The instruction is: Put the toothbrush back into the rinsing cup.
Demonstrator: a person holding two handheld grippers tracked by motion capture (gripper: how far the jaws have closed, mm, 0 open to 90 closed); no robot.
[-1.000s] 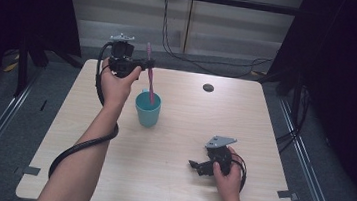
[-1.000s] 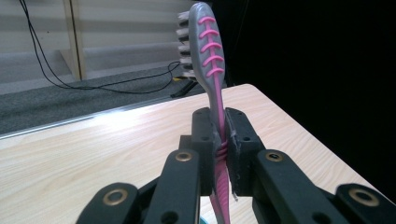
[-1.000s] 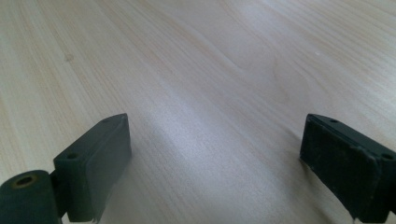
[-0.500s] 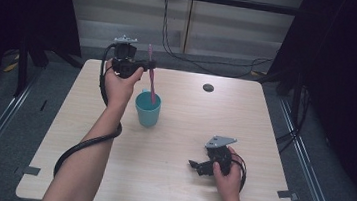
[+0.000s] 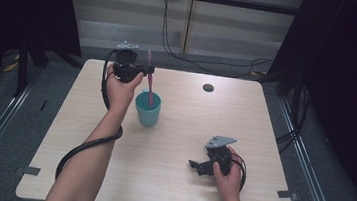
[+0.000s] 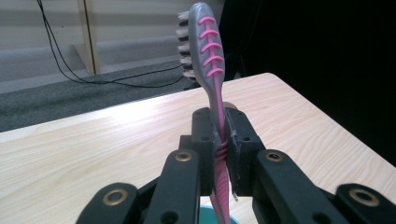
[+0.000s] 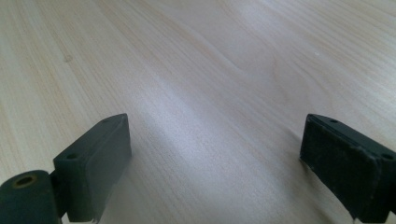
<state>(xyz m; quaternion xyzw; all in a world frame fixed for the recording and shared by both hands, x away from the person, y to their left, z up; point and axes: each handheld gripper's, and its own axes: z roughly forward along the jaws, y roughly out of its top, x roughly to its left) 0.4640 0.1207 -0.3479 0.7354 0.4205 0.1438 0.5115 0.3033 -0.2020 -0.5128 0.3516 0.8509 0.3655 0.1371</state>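
A pink and grey toothbrush (image 5: 150, 80) stands nearly upright, its lower end inside a teal cup (image 5: 147, 111) on the wooden table (image 5: 183, 131). My left gripper (image 5: 148, 70) is shut on the handle just above the cup. In the left gripper view the toothbrush (image 6: 208, 51) rises between the pads (image 6: 203, 140) with its bristles facing left, and the cup rim (image 6: 205, 215) peeks in at the bottom edge. My right gripper (image 5: 195, 165) rests low on the table at the front right, and its view shows the right gripper (image 7: 215, 158) open over bare wood.
A small dark round disc (image 5: 208, 87) lies on the table toward the back right. The left gripper's cable (image 5: 86, 146) loops along the forearm. Dark curtains flank the table, and cables (image 5: 172, 49) run across the floor behind it.
The left hand has sunk a little with the toothbrush, bringing its lower end deeper into the cup. The right hand has stayed in place.
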